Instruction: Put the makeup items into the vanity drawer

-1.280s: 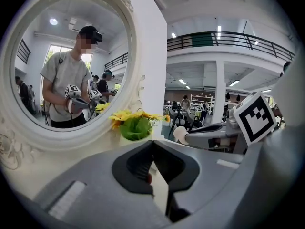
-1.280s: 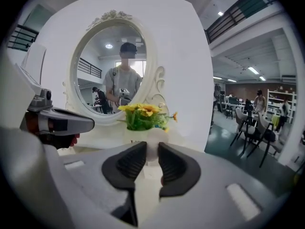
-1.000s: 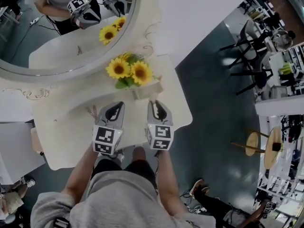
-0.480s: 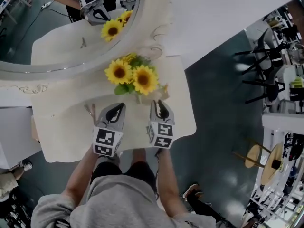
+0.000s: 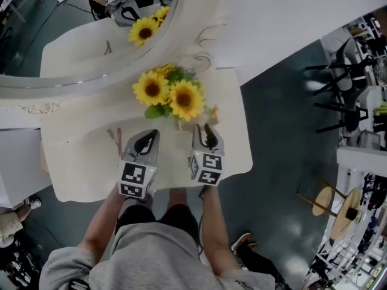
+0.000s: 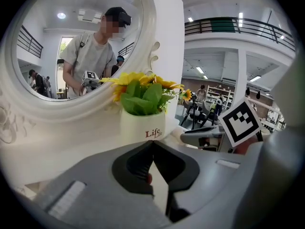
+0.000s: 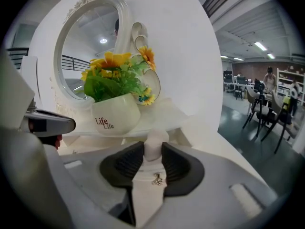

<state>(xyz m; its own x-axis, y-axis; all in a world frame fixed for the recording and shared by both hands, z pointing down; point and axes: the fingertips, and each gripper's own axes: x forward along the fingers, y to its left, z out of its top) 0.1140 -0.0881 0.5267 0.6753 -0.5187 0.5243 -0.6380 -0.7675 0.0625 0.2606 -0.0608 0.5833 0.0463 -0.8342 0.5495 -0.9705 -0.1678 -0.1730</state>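
Observation:
The white vanity table [image 5: 91, 174] bears a thin brownish makeup item [image 5: 114, 141] left of my left gripper [image 5: 145, 141]. In the left gripper view that gripper's [image 6: 152, 144] jaw tips meet. A small red bit [image 6: 149, 178] shows low between the pads; what it is I cannot tell. My right gripper [image 5: 207, 136] hovers over the table's right part. Its jaws have just been opening. A small white round-topped item [image 7: 155, 144] stands between the fingertips of the right gripper [image 7: 155, 151], with the pads close beside it. No drawer is in view.
A white pot of sunflowers [image 5: 172, 95] marked "Life" [image 7: 112, 113] stands just beyond both grippers. The round mirror [image 5: 72, 35] rises behind it. The table's front edge lies by the person's knees [image 5: 160, 213]. Dark floor [image 5: 284, 162] lies to the right.
Both grippers have sunk a little toward the tabletop, and the right one has edged slightly to the right. The head view has shifted, so the table sits further right.

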